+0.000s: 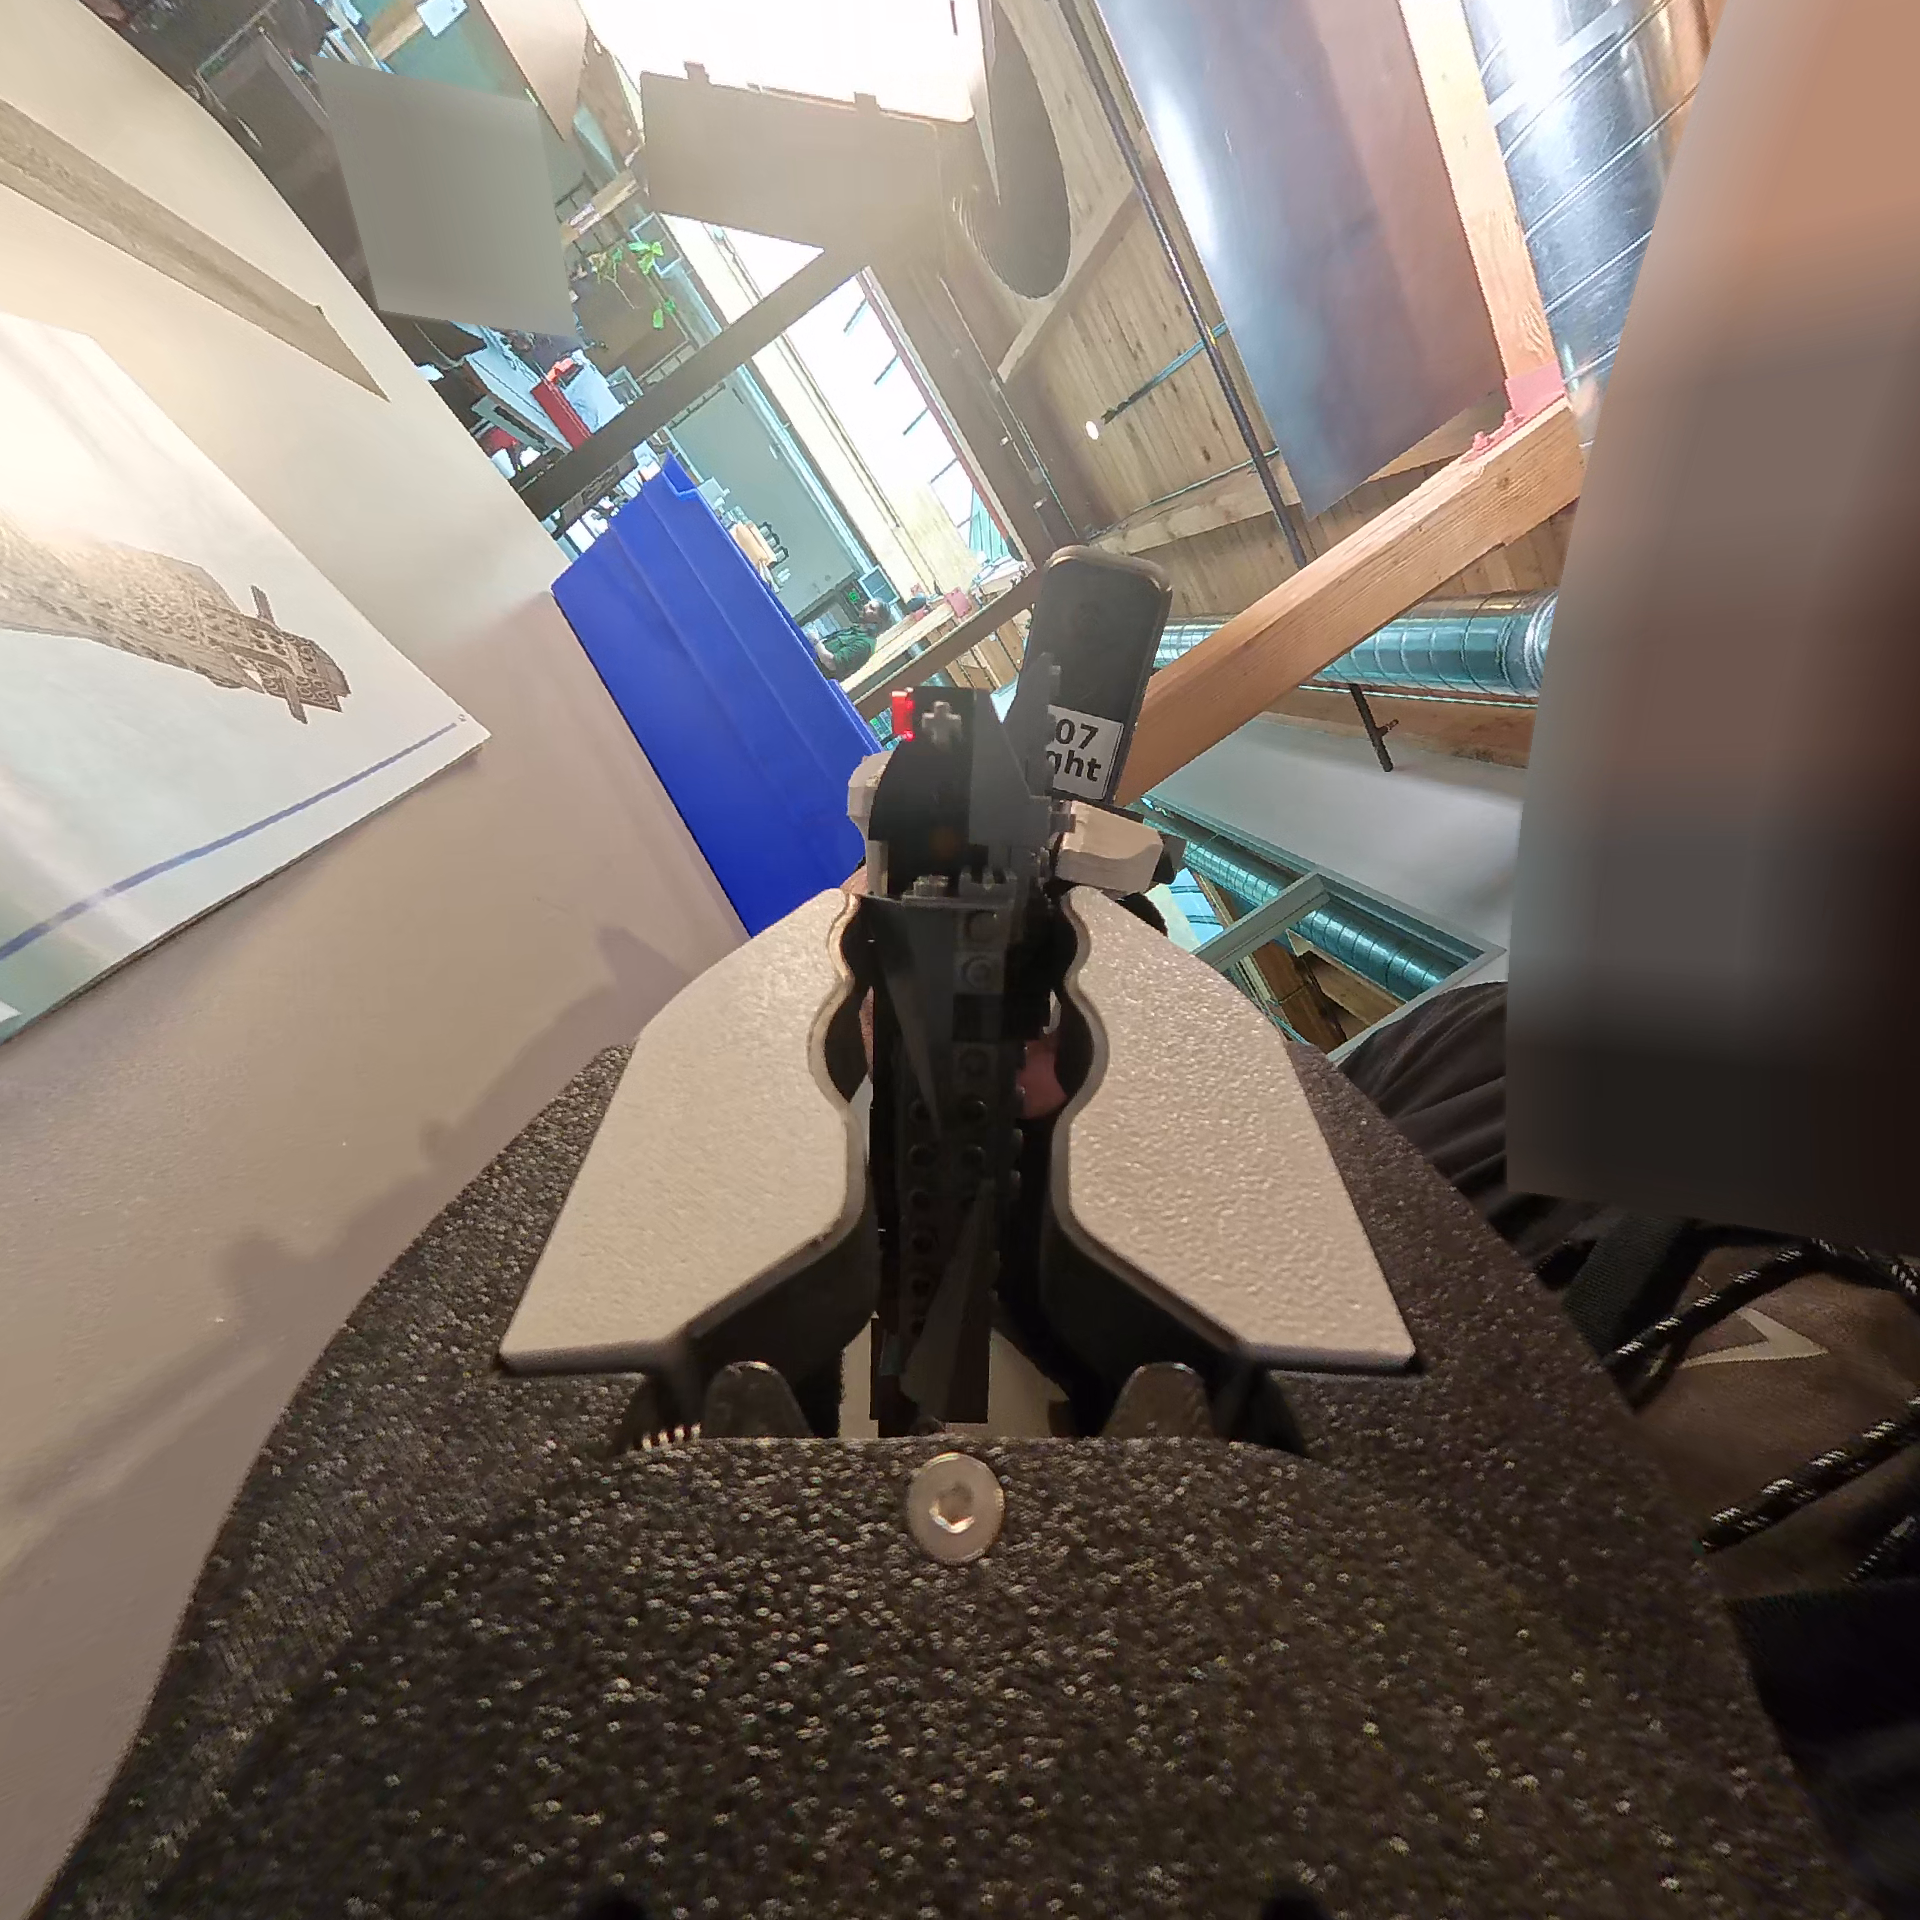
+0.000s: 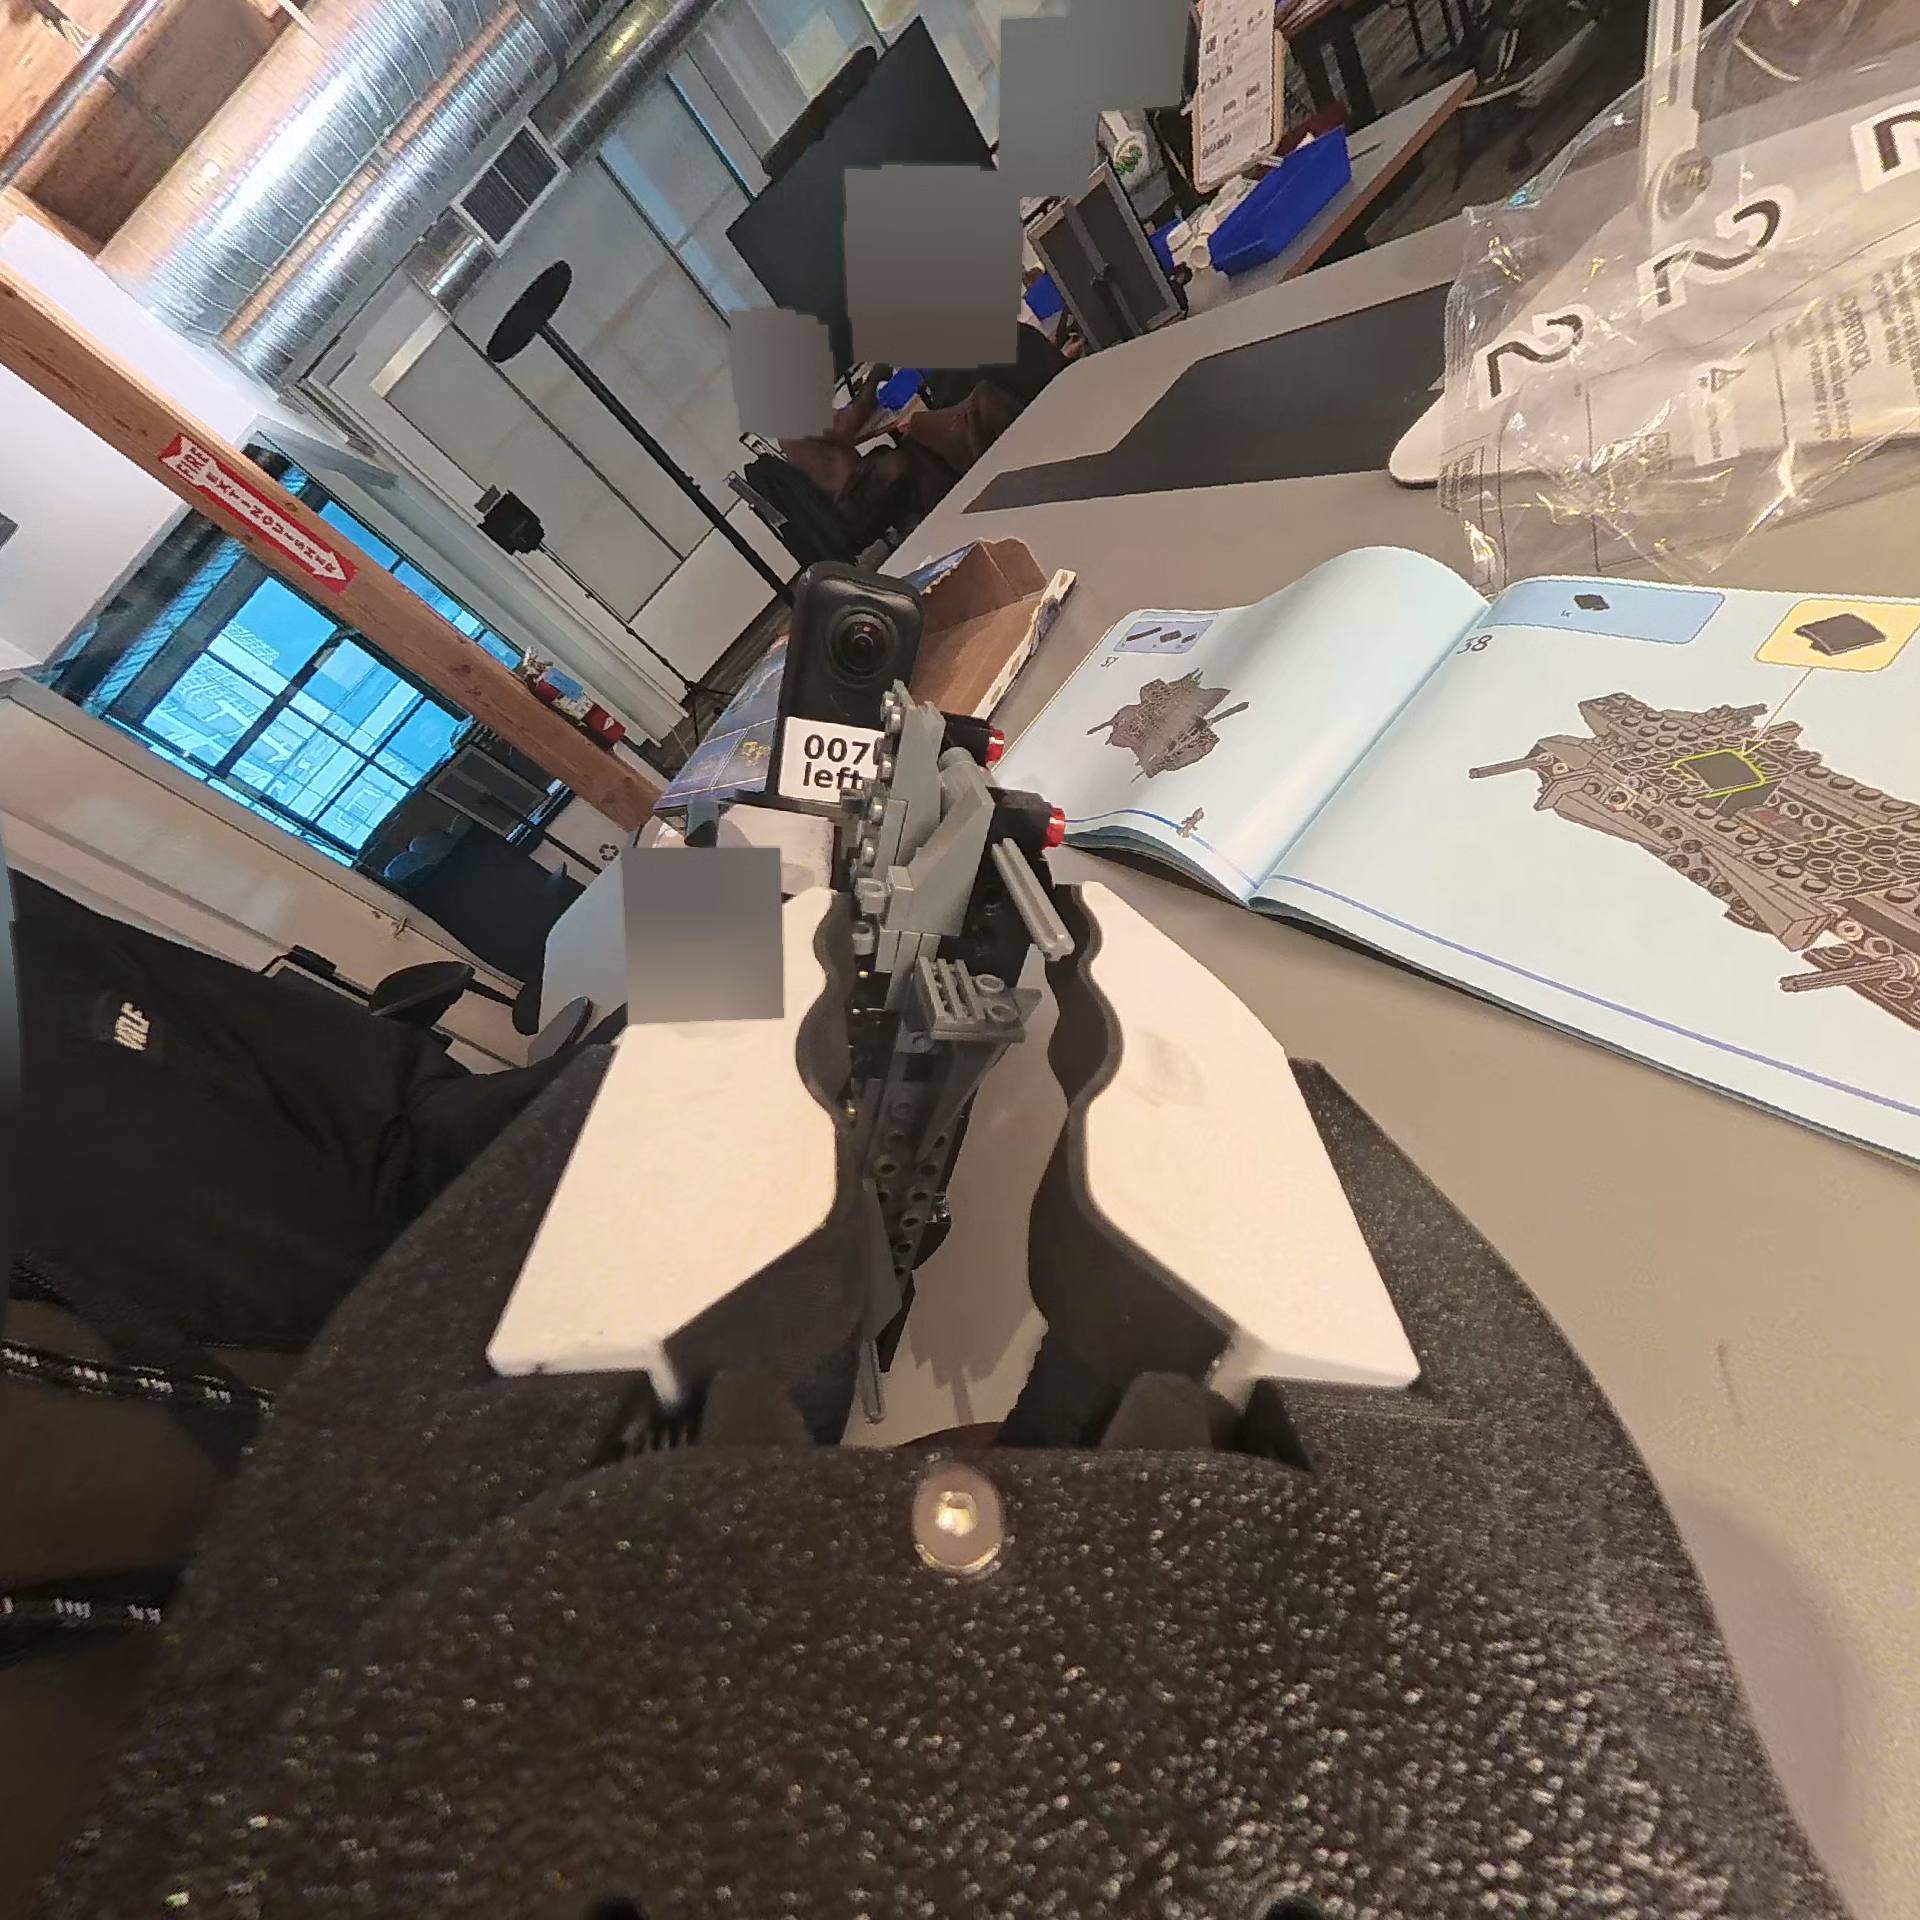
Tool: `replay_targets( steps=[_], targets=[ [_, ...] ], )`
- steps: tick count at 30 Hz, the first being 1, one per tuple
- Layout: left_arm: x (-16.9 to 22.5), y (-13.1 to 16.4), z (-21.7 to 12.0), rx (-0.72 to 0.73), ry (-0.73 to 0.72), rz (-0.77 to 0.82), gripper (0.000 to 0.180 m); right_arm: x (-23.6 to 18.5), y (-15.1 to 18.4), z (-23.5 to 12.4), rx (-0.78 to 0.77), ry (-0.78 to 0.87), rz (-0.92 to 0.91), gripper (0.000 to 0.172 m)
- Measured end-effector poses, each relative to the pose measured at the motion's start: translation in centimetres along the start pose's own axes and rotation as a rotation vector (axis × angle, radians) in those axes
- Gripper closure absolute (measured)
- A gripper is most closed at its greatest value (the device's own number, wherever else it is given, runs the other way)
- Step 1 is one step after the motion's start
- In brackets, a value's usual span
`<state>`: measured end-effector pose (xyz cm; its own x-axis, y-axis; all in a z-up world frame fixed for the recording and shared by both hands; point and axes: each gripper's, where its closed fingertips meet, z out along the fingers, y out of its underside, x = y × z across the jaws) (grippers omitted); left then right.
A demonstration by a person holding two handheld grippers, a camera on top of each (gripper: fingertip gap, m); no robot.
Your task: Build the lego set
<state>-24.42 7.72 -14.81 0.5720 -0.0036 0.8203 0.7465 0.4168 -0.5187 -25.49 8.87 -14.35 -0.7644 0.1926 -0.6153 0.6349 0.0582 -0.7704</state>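
A grey and black brick model with small red studs is held off the table between both grippers. My left gripper is shut on one end of it, and the model runs the full length between its white fingers. The right gripper's white fingers flank the far end, below its camera. In the right wrist view my right gripper is shut on the same model. The left gripper's camera shows just beyond it.
An open instruction booklet lies on the grey table, also in the left wrist view. Clear numbered plastic bags lie at the far right. A cardboard box and a blue bin stand behind. A person's dark clothing is close by.
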Motion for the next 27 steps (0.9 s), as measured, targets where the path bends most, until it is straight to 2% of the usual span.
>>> replay_targets(
  steps=[11,14,27],
  targets=[
    [-0.06,-0.25,-0.07,0.014,0.012,-0.019,0.147,-0.01,-0.19,0.17,0.021,-0.018,-0.006,0.134],
    [-0.01,-0.67,-0.32,0.04,0.028,-0.032,0.147,0.19,0.31,0.4,-0.009,0.001,-0.018,0.127],
    [-0.02,-0.51,-0.18,0.032,0.018,-0.01,0.147,-0.09,-0.29,0.02,0.045,-0.024,0.0,0.129]
  ],
)
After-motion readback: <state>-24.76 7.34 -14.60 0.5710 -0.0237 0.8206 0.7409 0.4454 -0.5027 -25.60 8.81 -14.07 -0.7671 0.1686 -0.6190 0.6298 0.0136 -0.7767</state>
